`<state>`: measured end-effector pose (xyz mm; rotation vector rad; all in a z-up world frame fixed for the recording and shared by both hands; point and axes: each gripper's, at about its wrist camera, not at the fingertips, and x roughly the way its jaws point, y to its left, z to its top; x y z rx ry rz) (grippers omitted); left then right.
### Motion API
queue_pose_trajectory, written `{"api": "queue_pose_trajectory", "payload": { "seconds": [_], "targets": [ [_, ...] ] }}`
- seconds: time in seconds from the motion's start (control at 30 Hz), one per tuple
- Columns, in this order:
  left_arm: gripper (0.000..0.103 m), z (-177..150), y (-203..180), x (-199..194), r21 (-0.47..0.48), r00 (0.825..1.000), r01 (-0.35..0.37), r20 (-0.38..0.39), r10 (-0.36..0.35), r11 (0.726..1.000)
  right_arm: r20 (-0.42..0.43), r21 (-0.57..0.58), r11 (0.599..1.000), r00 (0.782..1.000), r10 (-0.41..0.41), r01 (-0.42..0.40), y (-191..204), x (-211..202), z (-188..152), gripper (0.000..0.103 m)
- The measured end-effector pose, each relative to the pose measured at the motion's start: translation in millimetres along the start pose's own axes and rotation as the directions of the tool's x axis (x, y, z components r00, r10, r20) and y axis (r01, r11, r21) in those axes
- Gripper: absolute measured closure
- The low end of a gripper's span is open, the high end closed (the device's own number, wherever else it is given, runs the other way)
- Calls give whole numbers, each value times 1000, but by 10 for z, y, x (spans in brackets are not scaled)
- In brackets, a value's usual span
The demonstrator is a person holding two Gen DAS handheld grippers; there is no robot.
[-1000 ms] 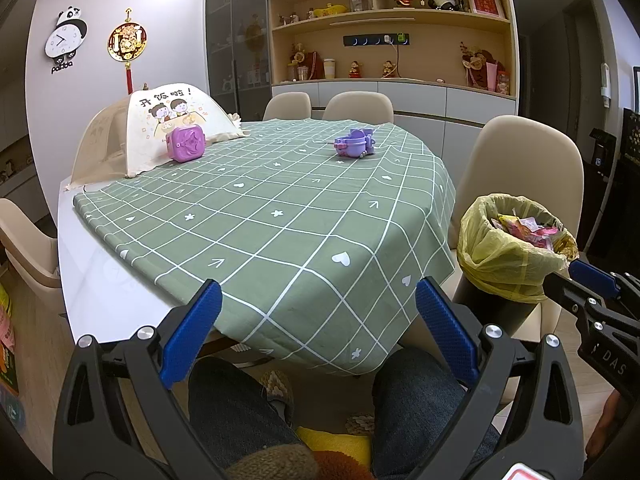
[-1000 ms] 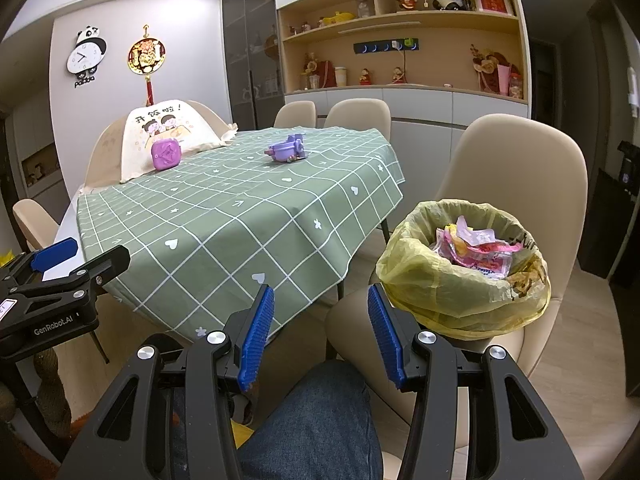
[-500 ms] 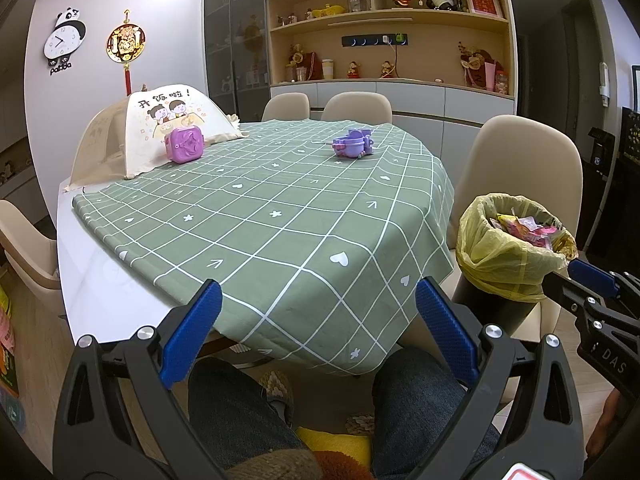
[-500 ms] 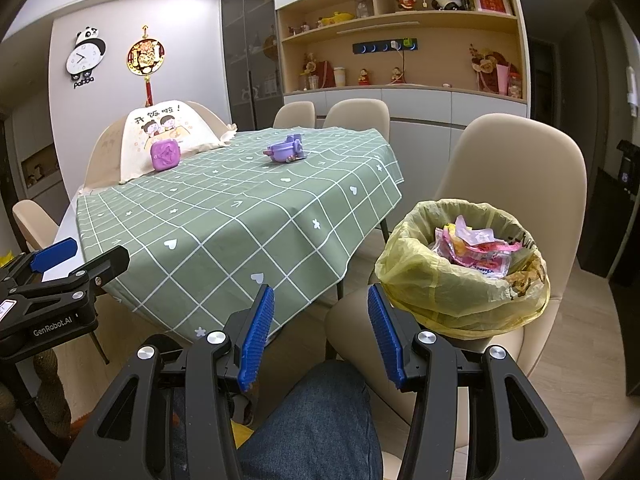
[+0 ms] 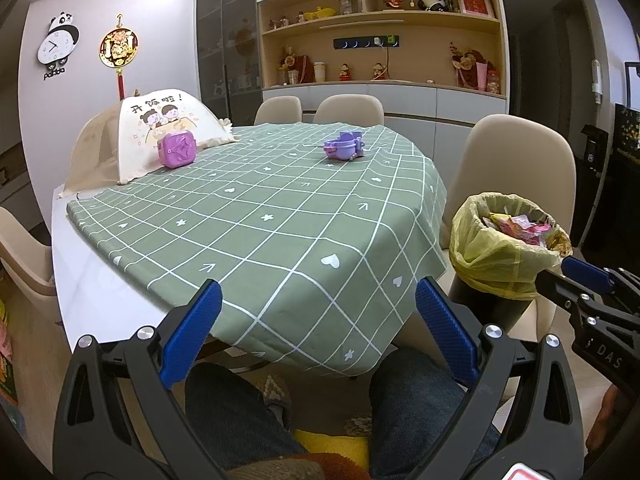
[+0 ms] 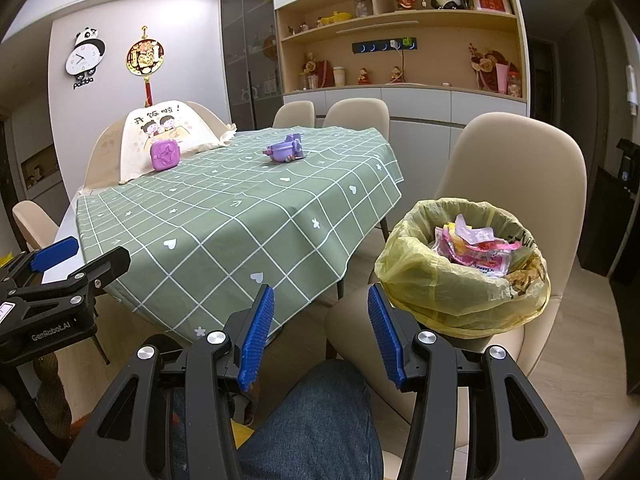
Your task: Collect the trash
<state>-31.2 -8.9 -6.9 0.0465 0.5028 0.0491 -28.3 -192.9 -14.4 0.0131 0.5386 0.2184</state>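
The trash bin (image 6: 460,276) stands upright on the seat of a beige chair (image 6: 516,160) off the table's near right corner, its mouth facing up. A thin, wrinkled yellow plastic liner (image 5: 492,256) is folded over the round rim, above a dark cylindrical body. Crumpled glossy wrappers (image 6: 476,244), mostly pink and white, fill it to the top.

The left gripper (image 5: 316,320) has its jaws spread wide with nothing between the ribbed blue pads. The right gripper (image 6: 320,332) is parted more narrowly, also empty, just beside the bin.

A green checked cloth (image 5: 260,216) with white hearts and stars covers the table. Near the far edge lie two purple plastic toys: a rounded square case (image 5: 177,149) propped against a mesh food cover (image 5: 132,136) at the far left corner, and a flatter piece (image 5: 345,148).
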Motion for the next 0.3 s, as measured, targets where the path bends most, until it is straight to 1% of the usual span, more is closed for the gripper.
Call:
{"api": "queue_pose_trajectory", "payload": {
  "seconds": [0.03,0.1,0.13,0.2,0.27,0.3],
  "targets": [
    [10,0,3,20,0,1000,7,-6,-7,1000,-2,0,1000,1000,-1,1,2,5,-3,57],
    [10,-1,36,118,-18,998,36,-42,-37,999,-9,-1,1000,1000,-12,12,23,19,-14,57],
    [10,0,76,184,-43,996,61,-68,-64,997,-15,-1,1000,1000,-15,15,33,34,-23,57],
    [10,20,168,270,-85,990,101,-93,-108,991,-39,-12,1000,999,-27,26,69,105,-24,57],
    [10,114,309,300,-114,983,147,-96,-159,983,-63,-30,999,998,-16,14,141,203,56,57],
    [10,175,380,297,-117,981,162,-91,-173,980,-63,-37,999,998,-5,3,180,237,124,57]
  ]
}}
